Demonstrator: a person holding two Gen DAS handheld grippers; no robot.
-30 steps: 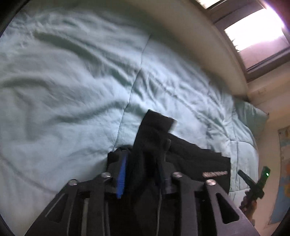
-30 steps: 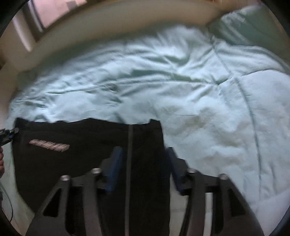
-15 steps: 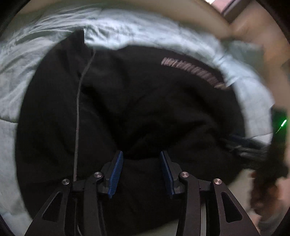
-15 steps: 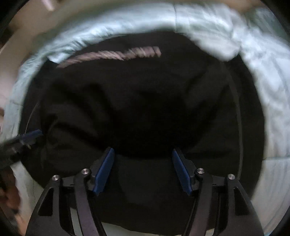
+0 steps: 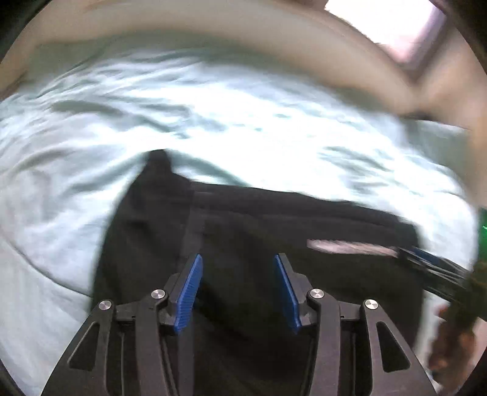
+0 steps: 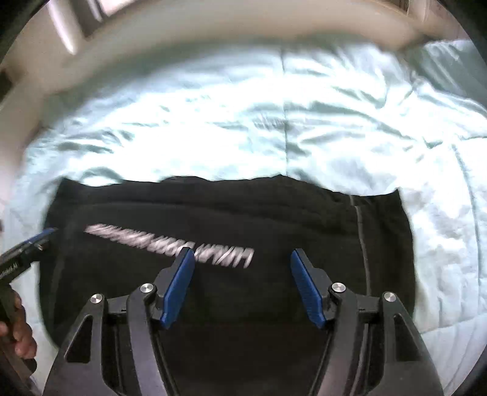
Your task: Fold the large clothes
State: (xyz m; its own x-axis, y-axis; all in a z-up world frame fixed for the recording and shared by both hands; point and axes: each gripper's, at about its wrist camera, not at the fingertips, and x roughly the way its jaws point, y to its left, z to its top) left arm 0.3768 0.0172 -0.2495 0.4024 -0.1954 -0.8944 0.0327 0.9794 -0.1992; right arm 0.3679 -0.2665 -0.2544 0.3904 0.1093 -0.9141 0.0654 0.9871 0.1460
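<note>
Both claws, left claw (image 5: 236, 286) and right claw (image 6: 242, 284), hang released above the folded black cloth garment (image 6: 213, 231); judging next, grasp its 3 o'clock edge.

A pale mint-green quilt (image 6: 304, 128), creased and stitched into panels, covers the bed across both views. A cream wall (image 5: 243, 33) runs along the far edge of the bed. A window (image 5: 392, 27) set in that wall admits bright daylight, and its frame (image 6: 76, 27) appears upper left in the right wrist view.
</note>
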